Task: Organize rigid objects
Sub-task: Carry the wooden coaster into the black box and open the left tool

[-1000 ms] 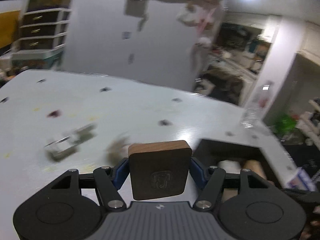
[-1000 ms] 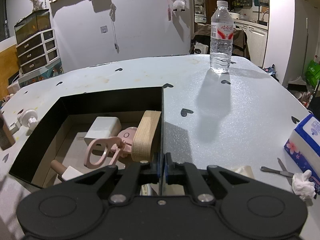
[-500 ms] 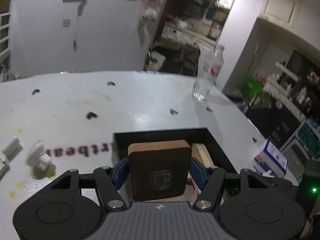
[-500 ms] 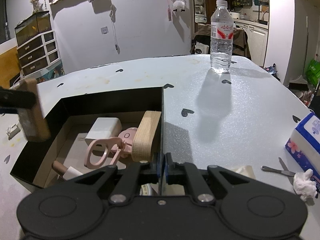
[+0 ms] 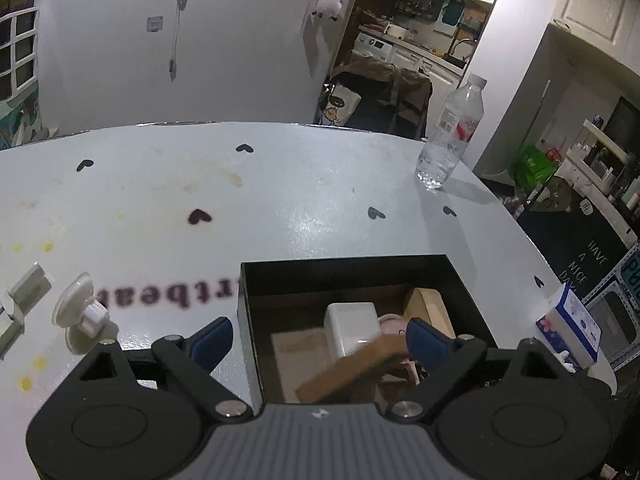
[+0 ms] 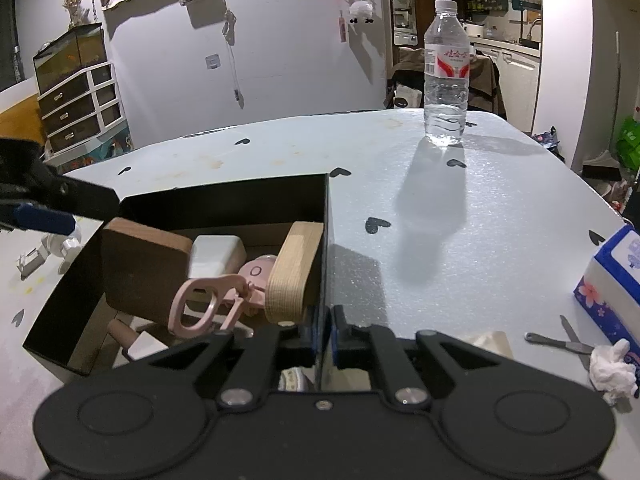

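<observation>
— Dark wooden block [image 5: 352, 364]: where does the left wrist view put it?
— Inside the black box [image 5: 468, 292], tilted and blurred, below the left gripper [image 5: 320, 338], whose jaws have just been opening and stand wide apart with nothing pressed between the blue pads [image 5: 210, 340]. A white block [image 5: 352, 330] and a pale wooden block [image 5: 430, 312] lie in the box too. Out on the table [image 5: 300, 200] sit a white suction hook [image 5: 82, 314] at the left and a water bottle [image 5: 452, 132] far right.
— And the right wrist view?
— Here the dark block [image 6: 144, 268] leans on its edge against the box's left wall [image 6: 60, 304], touching the white block [image 6: 216, 254]. Pink scissors [image 6: 204, 304] lie beside the pale block [image 6: 296, 272]. The right gripper [image 6: 325, 330] is pinched together on the box's right wall [image 6: 325, 240]. A tissue box [image 6: 612, 288] stands at the right.
</observation>
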